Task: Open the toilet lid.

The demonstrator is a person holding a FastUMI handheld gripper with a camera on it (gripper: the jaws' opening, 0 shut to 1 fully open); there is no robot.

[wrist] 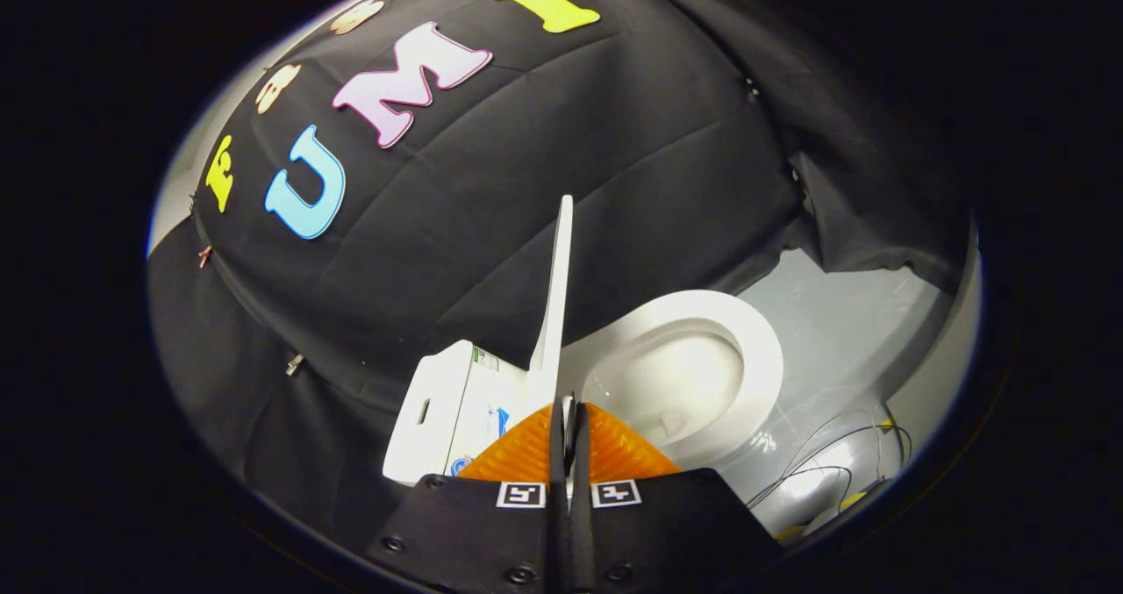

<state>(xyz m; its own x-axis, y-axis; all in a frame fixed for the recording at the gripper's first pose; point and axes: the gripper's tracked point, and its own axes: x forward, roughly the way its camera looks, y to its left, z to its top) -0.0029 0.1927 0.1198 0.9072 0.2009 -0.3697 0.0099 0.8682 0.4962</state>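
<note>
Black cloth (526,208) walled the booth across the upper and left parts of the frame, with a pale grey floor (842,313) showing at the right. At lower centre stood the white ceramic toilet (456,401), its boxy tank to the left and its oval seat ring (754,357) to the right. The thin white plastic toilet lid (558,296) rose edge-on from just above the fingers toward the middle of the frame, nearly upright and slightly tilted, its lower edge running down between the fingertips. The gripper (568,427) sat at the bottom centre, its two fingers drawn almost together with only a thin slit between them; they appeared pinched on the lid's edge, though the contact itself was too small to make out with certainty. Judging by how the lid stood, the lifting was nearly done: the seat was fully uncovered and the lid looked close to its resting place against the tank. The next move would likely call for easing the lid the last bit back until it leaned on its own, then spreading the fingers and drawing away without tugging it forward. The bowl (675,383) under the seat ring looked pale and bare, its water level unclear. Thin loose cables (833,462) lay on the floor at lower right.
</note>
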